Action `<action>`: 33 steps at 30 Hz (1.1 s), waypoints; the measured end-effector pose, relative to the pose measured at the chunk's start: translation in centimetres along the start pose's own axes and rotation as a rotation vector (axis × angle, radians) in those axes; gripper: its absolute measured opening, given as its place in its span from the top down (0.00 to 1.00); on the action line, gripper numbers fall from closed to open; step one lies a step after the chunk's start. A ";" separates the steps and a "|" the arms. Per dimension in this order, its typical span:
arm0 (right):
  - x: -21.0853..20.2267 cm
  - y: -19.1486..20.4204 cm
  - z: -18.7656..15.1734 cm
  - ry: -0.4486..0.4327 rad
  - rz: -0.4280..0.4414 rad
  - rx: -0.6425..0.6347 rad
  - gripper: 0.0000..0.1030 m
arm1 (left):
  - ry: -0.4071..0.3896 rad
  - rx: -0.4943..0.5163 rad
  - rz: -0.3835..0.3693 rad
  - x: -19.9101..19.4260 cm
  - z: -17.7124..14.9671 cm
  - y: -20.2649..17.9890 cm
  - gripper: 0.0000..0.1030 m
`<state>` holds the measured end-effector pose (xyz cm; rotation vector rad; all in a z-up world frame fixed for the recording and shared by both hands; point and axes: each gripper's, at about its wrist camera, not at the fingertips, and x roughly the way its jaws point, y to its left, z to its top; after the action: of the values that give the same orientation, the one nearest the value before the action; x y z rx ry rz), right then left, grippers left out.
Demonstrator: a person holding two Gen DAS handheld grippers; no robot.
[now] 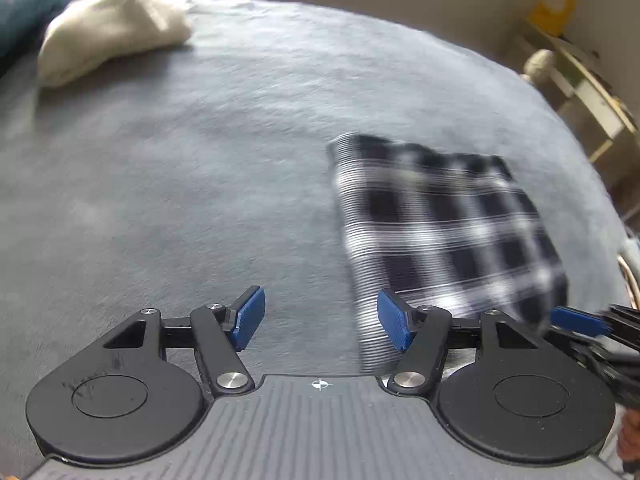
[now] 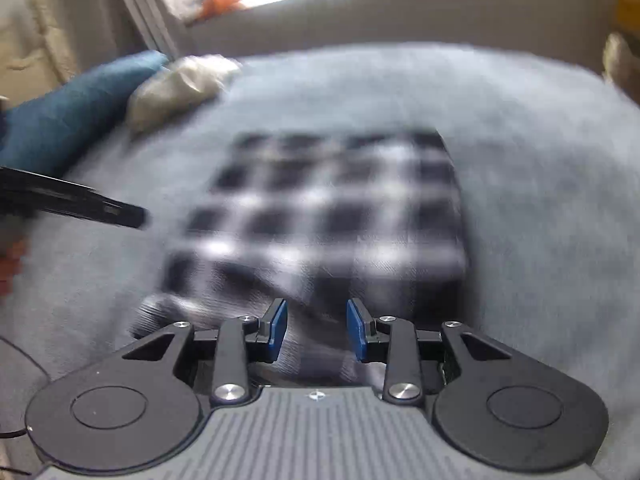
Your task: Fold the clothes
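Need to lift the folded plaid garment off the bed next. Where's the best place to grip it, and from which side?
Grip the plaid garment at its near edge, coming in low from the right gripper side. It lies flat in a stacked rectangle, and the near layers look slightly rumpled, offering a lip to pinch.

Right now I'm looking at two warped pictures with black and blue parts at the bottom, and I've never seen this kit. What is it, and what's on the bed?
There is no robot: a person carries a hand-held gripper in each hand, each with a wide-angle camera looking along its two blue fingers. One picture comes from the left hand-held gripper, the other from the right hand-held gripper. Both stand open with nothing clamped. On the grey blanket lies a folded black-and-white checked cloth, blurred by motion. Farther back sit a cream bundle and a blue pillow.
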<state>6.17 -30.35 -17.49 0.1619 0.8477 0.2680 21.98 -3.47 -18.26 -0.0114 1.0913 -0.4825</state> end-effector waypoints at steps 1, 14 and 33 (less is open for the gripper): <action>-0.1 0.7 0.4 -0.009 0.054 -0.013 0.65 | 0.010 -0.014 0.005 0.1 0.0 0.3 0.40; 8.2 7.1 -1.5 0.151 0.201 -0.248 0.70 | 0.049 -0.055 0.024 0.9 -0.6 2.5 0.40; 7.4 11.7 -3.8 0.023 0.090 -0.638 0.93 | 0.063 -0.033 0.015 2.7 -0.6 1.9 0.40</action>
<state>5.98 -16.90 -22.41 -0.4005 0.7427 0.6111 23.19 -2.66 -21.30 -0.0169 1.1605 -0.4536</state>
